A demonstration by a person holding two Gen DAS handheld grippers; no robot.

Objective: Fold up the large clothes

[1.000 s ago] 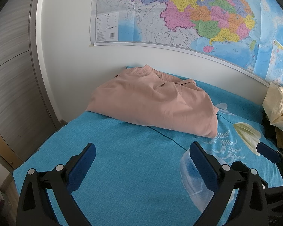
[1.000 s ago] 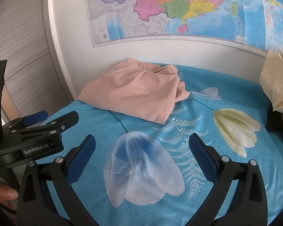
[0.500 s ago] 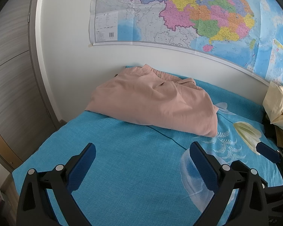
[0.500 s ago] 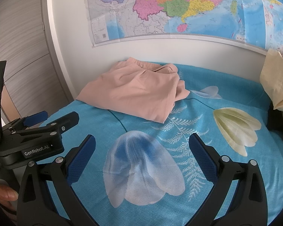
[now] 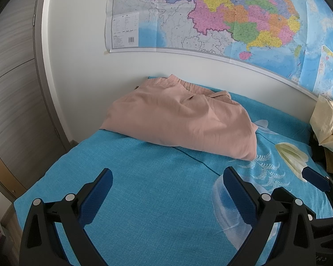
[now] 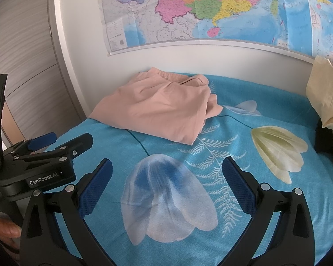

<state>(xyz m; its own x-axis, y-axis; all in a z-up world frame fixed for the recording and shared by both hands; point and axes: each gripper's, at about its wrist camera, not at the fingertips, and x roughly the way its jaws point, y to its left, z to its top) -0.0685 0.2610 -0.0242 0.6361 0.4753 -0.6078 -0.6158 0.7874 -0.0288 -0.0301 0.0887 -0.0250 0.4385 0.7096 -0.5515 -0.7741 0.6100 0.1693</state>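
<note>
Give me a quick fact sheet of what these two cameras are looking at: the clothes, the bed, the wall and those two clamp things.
Place: a bed with a blue flowered sheet against a white wall
Main garment: pink garment, loosely folded, lying near the wall
Other cloth: cream fabric heaped at the bed's right edge
Wall: large coloured map
Beside bed: grey wood-grain cupboard
Left gripper: open, holding nothing, over bare sheet
Right gripper: open, holding nothing, over a printed flower
Contact with garment: none
</note>
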